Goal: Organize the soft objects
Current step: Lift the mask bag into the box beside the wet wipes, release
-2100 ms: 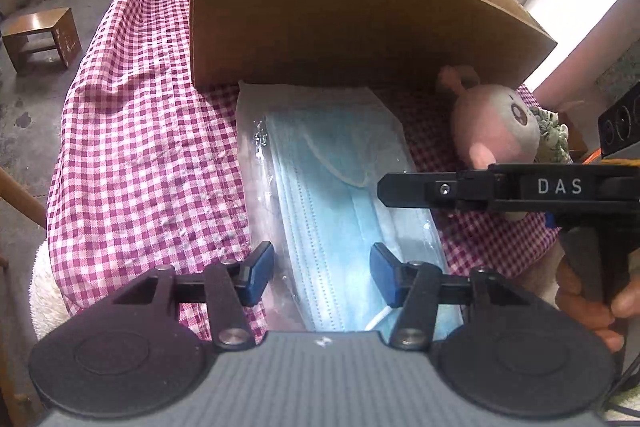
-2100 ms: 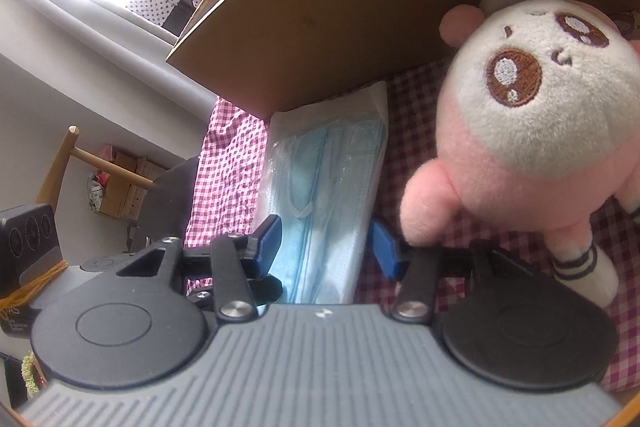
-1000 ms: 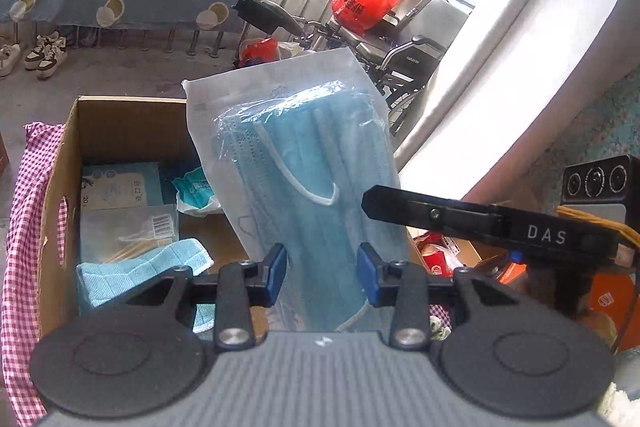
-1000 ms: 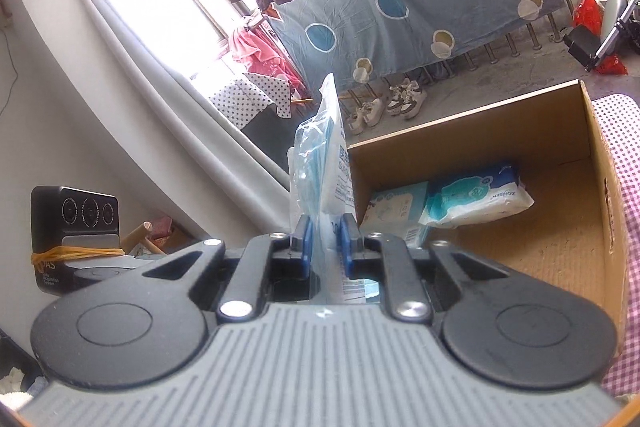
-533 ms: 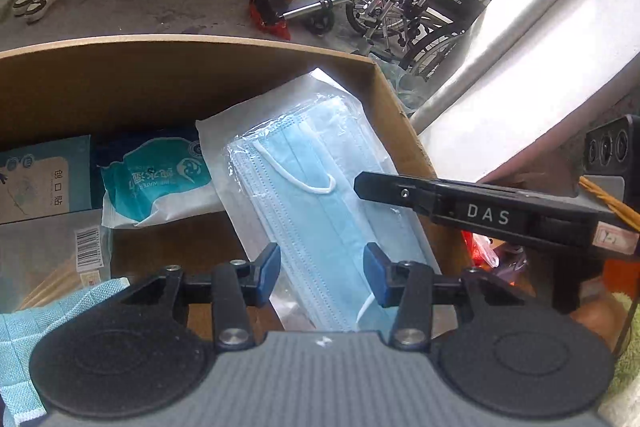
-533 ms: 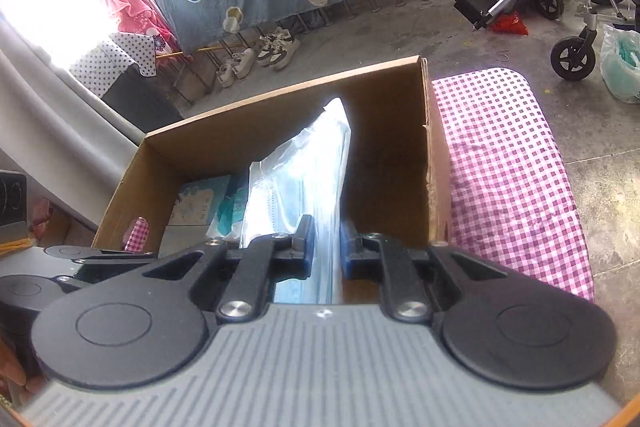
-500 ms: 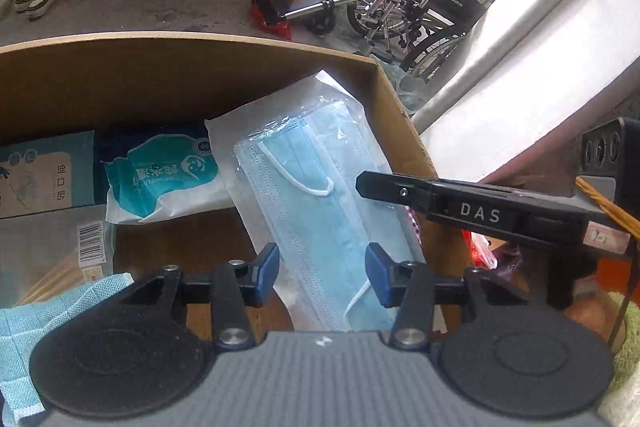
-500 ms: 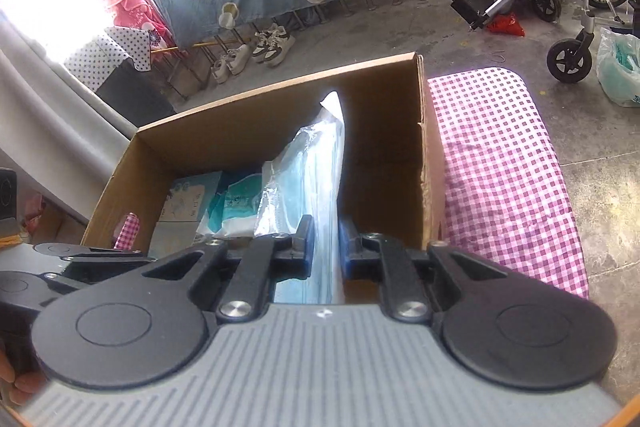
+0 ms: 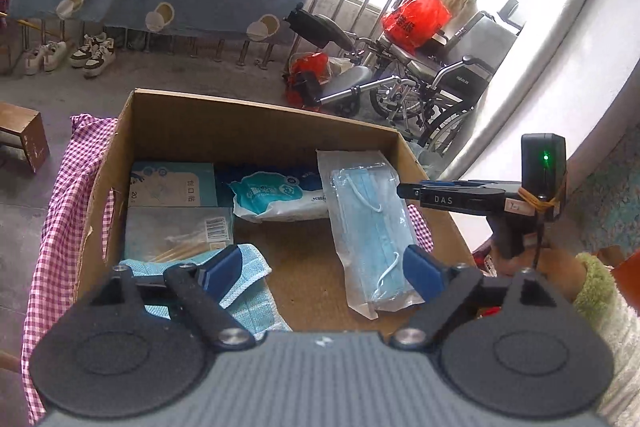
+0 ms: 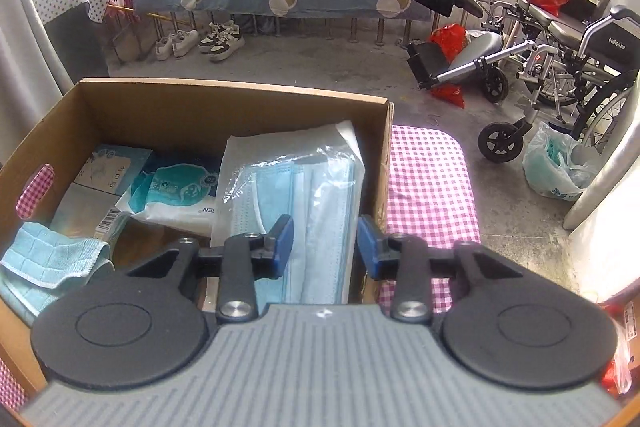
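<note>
Jaws, left gripper (image 9: 322,269): spread wide, just been opening, nothing pressed between the pads; the mask pack lies below and beyond them.
Jaws, right gripper (image 10: 325,241): parted, just been opening; the pack's near end shows in the gap, and neither pad presses on it.
Mask pack (image 9: 370,227): clear bag of blue face masks inside the cardboard box (image 9: 256,123), along its right wall, far end towards the far right corner, near end towards the near edge.
Same pack, right wrist view (image 10: 296,195): against the box's right wall, just ahead of the blue pads.
Wipes packet (image 9: 276,195): just left of the mask pack, along the far wall.
Plaster carton (image 9: 174,185): far left corner of the box.
Swab packet (image 9: 178,233): in front of that carton, by the left wall.
Blue cloth (image 9: 248,291): near left corner, partly under the left gripper's fingers.
Box support: chequered cloth (image 10: 430,187) showing beyond the box's right wall.
Background: wheelchair (image 10: 560,59) on the floor.
</note>
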Demonstrator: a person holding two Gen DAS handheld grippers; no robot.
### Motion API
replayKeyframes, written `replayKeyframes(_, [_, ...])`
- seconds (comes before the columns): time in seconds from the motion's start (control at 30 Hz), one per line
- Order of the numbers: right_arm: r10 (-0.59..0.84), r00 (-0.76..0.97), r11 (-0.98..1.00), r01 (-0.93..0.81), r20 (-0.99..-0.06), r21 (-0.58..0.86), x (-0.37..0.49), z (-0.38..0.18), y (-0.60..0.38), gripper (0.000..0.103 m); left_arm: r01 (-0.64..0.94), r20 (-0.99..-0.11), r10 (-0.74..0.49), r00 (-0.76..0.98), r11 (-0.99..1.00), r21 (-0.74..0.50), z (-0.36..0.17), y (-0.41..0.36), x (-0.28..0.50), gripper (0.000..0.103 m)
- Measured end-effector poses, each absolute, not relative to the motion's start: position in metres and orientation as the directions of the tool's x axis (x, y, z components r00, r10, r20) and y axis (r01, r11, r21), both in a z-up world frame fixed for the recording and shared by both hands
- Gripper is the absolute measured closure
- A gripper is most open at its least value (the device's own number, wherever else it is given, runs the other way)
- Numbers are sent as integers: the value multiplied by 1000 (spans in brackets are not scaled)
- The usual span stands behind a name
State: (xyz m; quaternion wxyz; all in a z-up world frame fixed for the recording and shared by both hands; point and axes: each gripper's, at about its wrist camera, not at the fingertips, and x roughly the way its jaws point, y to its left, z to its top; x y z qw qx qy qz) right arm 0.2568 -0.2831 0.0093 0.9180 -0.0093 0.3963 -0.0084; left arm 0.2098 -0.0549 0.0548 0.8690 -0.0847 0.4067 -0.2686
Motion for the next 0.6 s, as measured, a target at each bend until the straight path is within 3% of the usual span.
replayKeyframes(0.2, [-38, 722, 992, -58, -691, -115, 249, 43, -255, 62, 380, -617, -490, 616, 871, -312, 63, -21, 172, 1])
replayKeyframes(0.4, [244, 411, 954, -267, -879, 140, 278, 11, -219, 59, 359, -605, -462, 649, 887, -292, 54, -2, 152, 1])
replayKeyframes(0.6, [243, 210, 951, -245, -947, 189, 299, -34, -210, 59, 356, -614, -466, 637, 884, -302, 38, 9, 141, 1])
